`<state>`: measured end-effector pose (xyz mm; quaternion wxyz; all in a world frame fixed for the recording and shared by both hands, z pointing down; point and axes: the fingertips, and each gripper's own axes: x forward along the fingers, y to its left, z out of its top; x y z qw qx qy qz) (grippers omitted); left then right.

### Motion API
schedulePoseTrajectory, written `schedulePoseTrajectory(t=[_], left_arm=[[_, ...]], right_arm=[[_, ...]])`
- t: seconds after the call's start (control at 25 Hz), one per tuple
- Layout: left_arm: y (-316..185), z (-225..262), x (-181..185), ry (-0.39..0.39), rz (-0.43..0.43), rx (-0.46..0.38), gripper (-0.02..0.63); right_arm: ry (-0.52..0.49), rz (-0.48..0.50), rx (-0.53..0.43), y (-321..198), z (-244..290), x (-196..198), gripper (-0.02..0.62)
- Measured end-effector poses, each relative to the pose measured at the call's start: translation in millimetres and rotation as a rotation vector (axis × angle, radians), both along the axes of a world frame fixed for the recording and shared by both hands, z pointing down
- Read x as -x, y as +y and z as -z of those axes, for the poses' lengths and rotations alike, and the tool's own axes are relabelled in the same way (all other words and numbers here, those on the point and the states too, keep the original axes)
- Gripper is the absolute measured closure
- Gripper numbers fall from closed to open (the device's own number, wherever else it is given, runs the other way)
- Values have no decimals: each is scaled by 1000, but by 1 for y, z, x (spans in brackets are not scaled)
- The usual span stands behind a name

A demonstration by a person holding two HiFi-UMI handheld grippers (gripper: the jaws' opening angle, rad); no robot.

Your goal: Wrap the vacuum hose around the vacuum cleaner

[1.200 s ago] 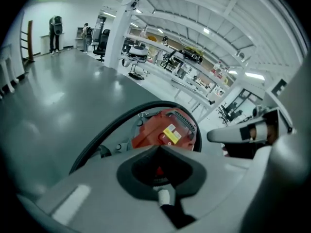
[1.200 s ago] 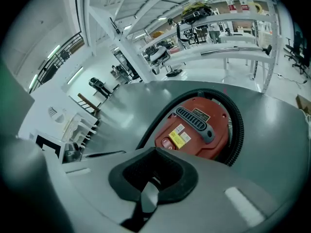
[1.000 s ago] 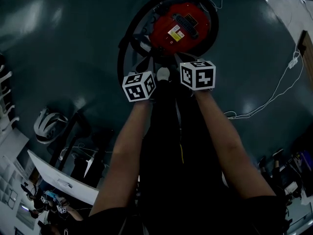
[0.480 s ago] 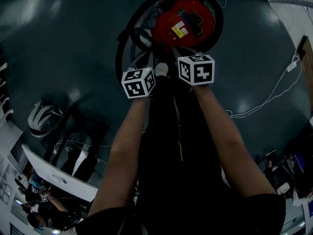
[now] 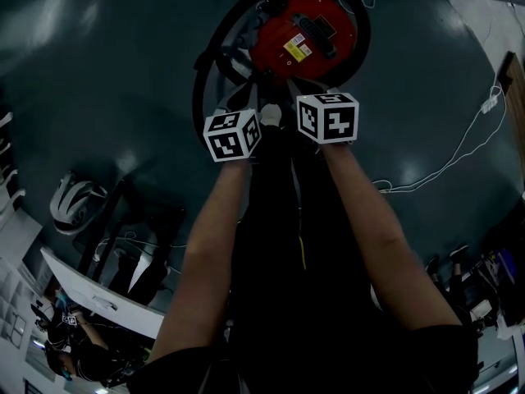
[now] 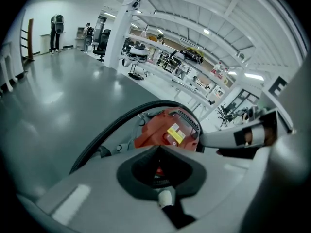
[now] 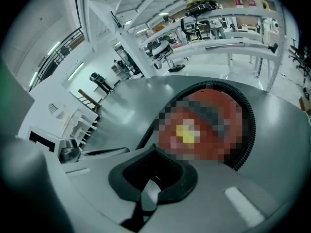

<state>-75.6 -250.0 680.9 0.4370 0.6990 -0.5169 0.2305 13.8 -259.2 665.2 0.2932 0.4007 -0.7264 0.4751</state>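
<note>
A red round vacuum cleaner stands on the dark floor at the top of the head view. Its black ribbed hose curves in a loop around it, from the left side over the top to the right. My left gripper and right gripper hover side by side just short of the vacuum, both shut with nothing between the jaws. The left gripper view shows the vacuum and the hose beyond its shut jaws. In the right gripper view the hose runs along the vacuum's right side.
A thin white cable trails over the floor at the right. A white helmet-like object, a dark stand and a white desk edge lie at the lower left. Shelving and chairs line the far hall.
The head view has shifted slightly, so the vacuum sits a little higher in frame. Both grippers stay shut and hold their places beside each other.
</note>
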Motion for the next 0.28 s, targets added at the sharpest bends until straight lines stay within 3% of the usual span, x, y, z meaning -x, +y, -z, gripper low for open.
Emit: schedulePoseTrajectory(t=[0.28], left_arm=[[5, -4, -9, 13, -30, 24, 597]], right_arm=[[-29, -47, 28, 4, -1, -6, 600]])
